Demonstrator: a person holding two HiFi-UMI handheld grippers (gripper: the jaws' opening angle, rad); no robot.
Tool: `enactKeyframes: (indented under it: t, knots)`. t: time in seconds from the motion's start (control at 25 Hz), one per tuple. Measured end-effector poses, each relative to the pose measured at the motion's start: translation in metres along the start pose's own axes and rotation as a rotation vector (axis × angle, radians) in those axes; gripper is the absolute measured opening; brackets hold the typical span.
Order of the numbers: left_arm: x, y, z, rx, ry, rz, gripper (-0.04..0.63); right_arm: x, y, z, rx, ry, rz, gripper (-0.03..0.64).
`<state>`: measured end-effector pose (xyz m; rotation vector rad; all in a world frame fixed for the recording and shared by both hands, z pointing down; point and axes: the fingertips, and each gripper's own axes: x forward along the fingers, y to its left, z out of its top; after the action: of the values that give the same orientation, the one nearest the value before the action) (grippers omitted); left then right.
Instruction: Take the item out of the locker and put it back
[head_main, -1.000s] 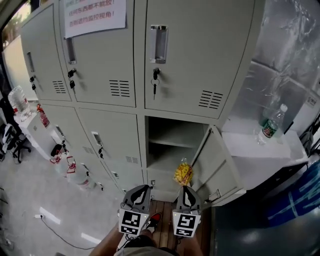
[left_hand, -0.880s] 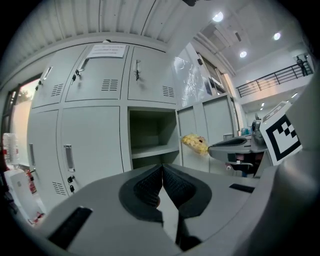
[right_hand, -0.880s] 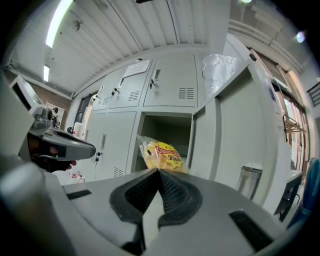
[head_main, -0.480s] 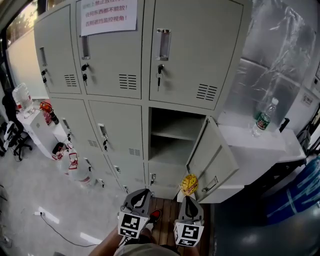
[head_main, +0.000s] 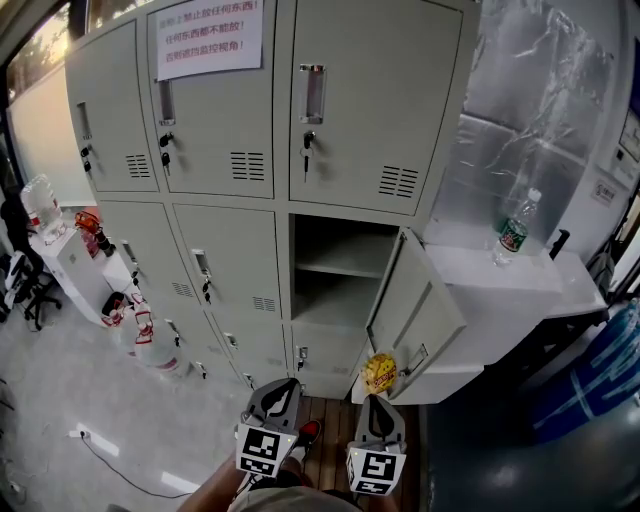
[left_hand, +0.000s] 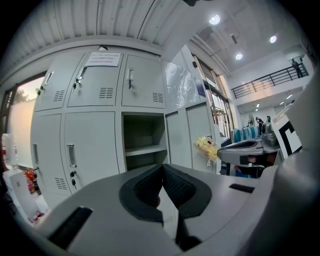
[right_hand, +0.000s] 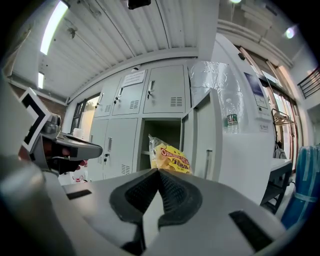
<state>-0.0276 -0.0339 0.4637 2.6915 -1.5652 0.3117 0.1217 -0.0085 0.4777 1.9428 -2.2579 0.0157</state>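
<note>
Only the marker cubes and tapered bodies of the two tongs showed in the head view; the hands behind them were cut off by the near edge. The left tongs (head_main: 284, 384) had their pads pressed together with nothing between them. The right tongs (head_main: 376, 398) were pinched on the bottom edge of a yellow crinkled plastic snack bag (head_main: 379, 372). Their grey body hid that edge in the right gripper view, so how much film lay in the pinch could not be made out.

The white paper notice (head_main: 208, 38) on an upper door carried red print too small to read. Red and white objects on the floor at far left were too blurred to identify.

The bag stood upright above the right tongs, puffed and wrinkled, with a clear sealed strip at its top. Red lettering ran across its front, only partly legible. It was outside the grey metal locker (head_main: 225, 250), on the near side of the open compartment (head_main: 340, 270) and just beside the lower corner of the swung-out locker door (head_main: 415, 310). A shelf crossed that compartment, and its depths were dark.

At right, well apart from the bag, a clear plastic water bottle (head_main: 512, 232) stood on a white worktop (head_main: 520, 290).
</note>
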Motion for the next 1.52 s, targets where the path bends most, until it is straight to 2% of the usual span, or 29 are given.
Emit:
enactKeyframes:
  t: [0.28, 0.96, 1.24, 1.52]
  knots:
    - [0.002, -0.004, -0.004, 0.015, 0.027, -0.003, 0.021, -0.002, 0.001, 0.0, -0.004, -0.005, 0.006, 0.018]
    - [0.014, -0.004, -0.005, 0.013, 0.028, -0.002, 0.021, 0.003, 0.0, -0.004, -0.011, 0.01, 0.004, 0.018]
    - [0.018, 0.004, -0.007, 0.004, 0.036, 0.011, 0.021, 0.016, 0.012, 0.001, -0.035, 0.009, 0.044, 0.017]
    - [0.02, 0.033, -0.015, -0.015, 0.053, 0.07, 0.022, 0.055, 0.033, 0.007, -0.091, 0.009, 0.12, 0.018]
